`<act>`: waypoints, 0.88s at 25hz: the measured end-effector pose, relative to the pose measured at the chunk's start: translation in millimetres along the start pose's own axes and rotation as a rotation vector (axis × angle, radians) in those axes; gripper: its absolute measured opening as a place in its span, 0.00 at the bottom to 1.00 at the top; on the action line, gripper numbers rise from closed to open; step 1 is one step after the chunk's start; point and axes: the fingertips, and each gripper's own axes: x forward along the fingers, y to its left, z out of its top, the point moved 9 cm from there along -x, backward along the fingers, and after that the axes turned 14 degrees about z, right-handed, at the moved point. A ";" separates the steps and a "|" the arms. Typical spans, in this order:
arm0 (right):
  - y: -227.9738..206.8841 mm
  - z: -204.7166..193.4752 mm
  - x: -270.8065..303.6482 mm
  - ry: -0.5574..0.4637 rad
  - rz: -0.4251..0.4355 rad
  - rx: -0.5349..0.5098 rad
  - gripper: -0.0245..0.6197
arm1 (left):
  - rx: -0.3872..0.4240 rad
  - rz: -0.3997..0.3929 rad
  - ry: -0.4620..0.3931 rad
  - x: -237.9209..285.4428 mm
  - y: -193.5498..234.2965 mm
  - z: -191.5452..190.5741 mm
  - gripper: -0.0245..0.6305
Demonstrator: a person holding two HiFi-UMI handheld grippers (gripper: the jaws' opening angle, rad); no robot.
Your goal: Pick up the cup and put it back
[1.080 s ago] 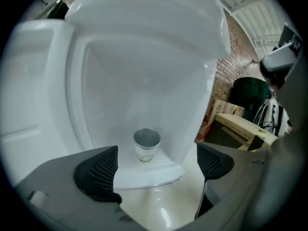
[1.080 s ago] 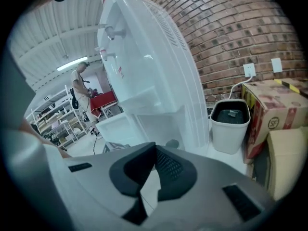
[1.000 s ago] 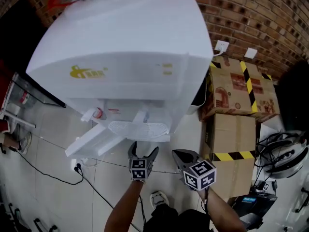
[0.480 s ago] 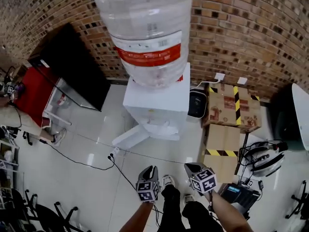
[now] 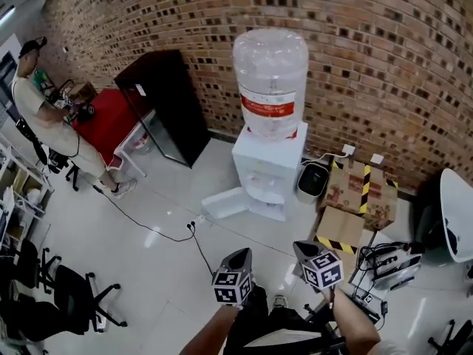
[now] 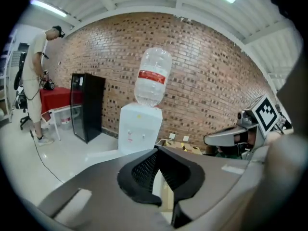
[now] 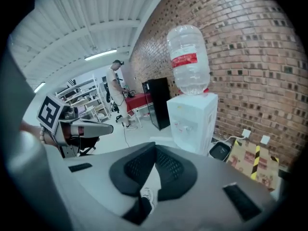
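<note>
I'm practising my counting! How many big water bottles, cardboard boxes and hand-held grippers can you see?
Water bottle: 1
Cardboard boxes: 2
Hand-held grippers: 2
Total: 5

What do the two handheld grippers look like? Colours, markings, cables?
They are identical. The left gripper and the right gripper have grey bodies tapering to two jaws lined with black mesh-textured pads. Each carries a white cube with black square markers. The forearms show no sleeves, and no cables are visible.
</note>
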 end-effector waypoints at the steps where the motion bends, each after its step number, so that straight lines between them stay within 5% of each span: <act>1: 7.4 8.2 -6.1 -0.014 0.006 -0.019 0.05 | -0.008 -0.001 -0.023 -11.0 -3.4 8.5 0.04; 11: 91.6 41.1 -52.4 -0.188 0.040 -0.026 0.05 | 0.035 -0.004 -0.135 -93.3 -14.3 42.3 0.04; 17: 144.4 23.6 -61.6 -0.249 0.032 0.020 0.05 | 0.080 -0.031 -0.148 -138.1 -7.6 31.3 0.04; 22: 196.0 -4.8 -67.5 -0.250 -0.004 0.055 0.05 | 0.036 -0.061 -0.107 -167.1 6.3 2.0 0.04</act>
